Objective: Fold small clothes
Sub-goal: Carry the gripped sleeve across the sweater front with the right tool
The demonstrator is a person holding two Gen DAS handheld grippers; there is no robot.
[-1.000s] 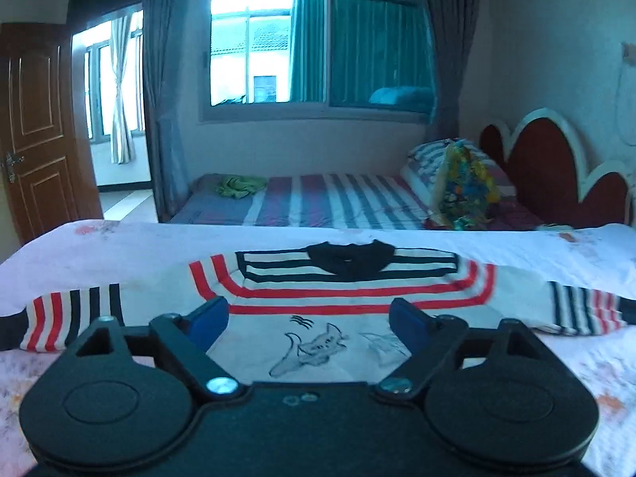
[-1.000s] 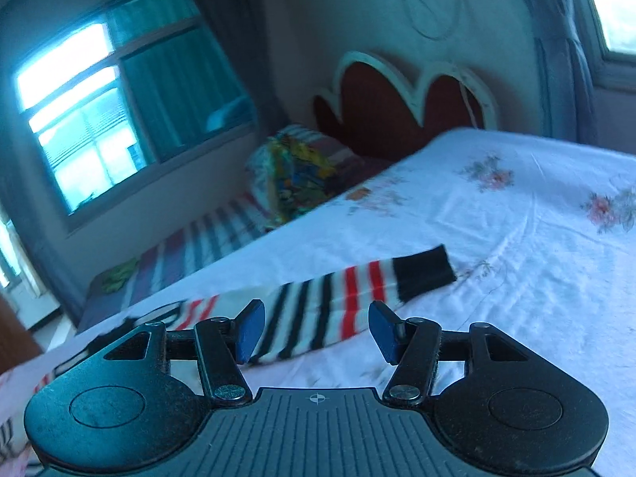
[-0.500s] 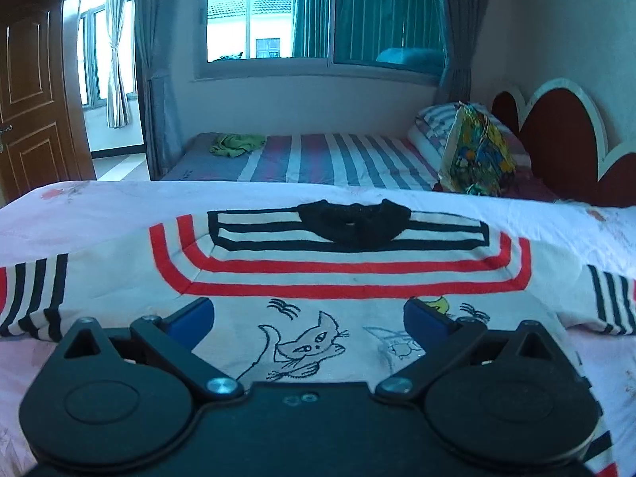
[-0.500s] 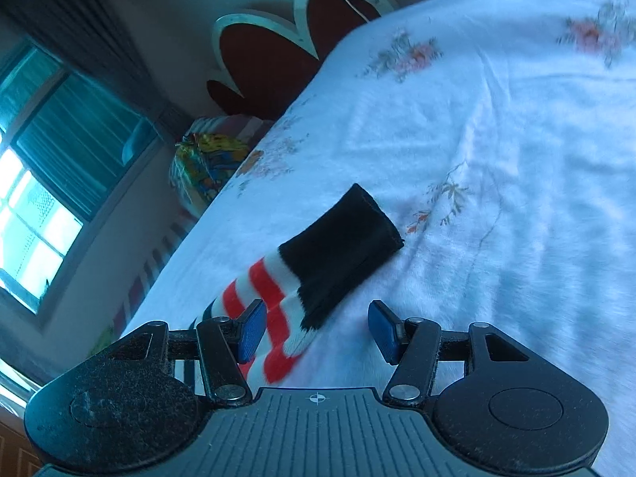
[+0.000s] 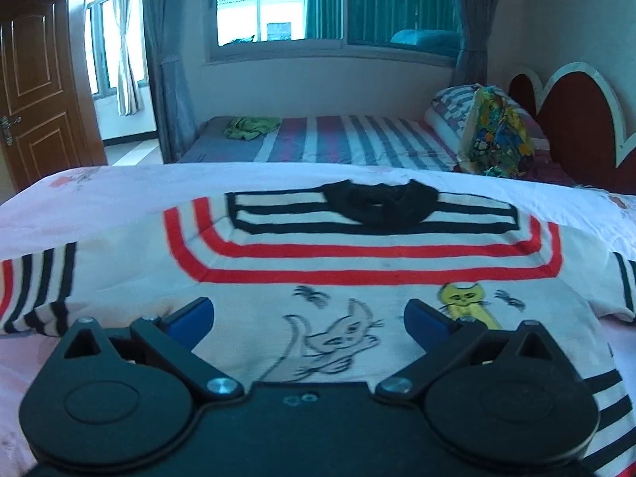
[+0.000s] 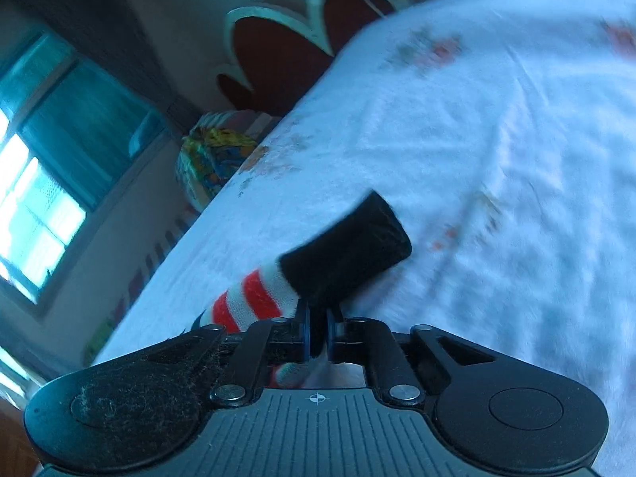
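A small white sweater [image 5: 318, 254] with red and black stripes, a black collar and cat drawings lies flat on the floral bed sheet [image 5: 99, 194], sleeves spread out. My left gripper [image 5: 308, 316] is open and empty, low over the sweater's lower front, its blue pads on either side of the white cat drawing. In the right wrist view, my right gripper [image 6: 317, 328] is shut on the sweater's sleeve [image 6: 318, 274] just behind its black cuff, which sticks out beyond the fingertips over the sheet [image 6: 497, 139].
A second bed with a striped cover [image 5: 338, 139] stands beyond, with a green cloth [image 5: 250, 127] and a colourful bag [image 5: 497, 135] on it. A red headboard [image 5: 576, 123] is at the right, a wooden door [image 5: 35, 91] at the left.
My right gripper has moved onto the sleeve and closed on it near the cuff. My left gripper has moved forward and lower over the sweater's front, still open.
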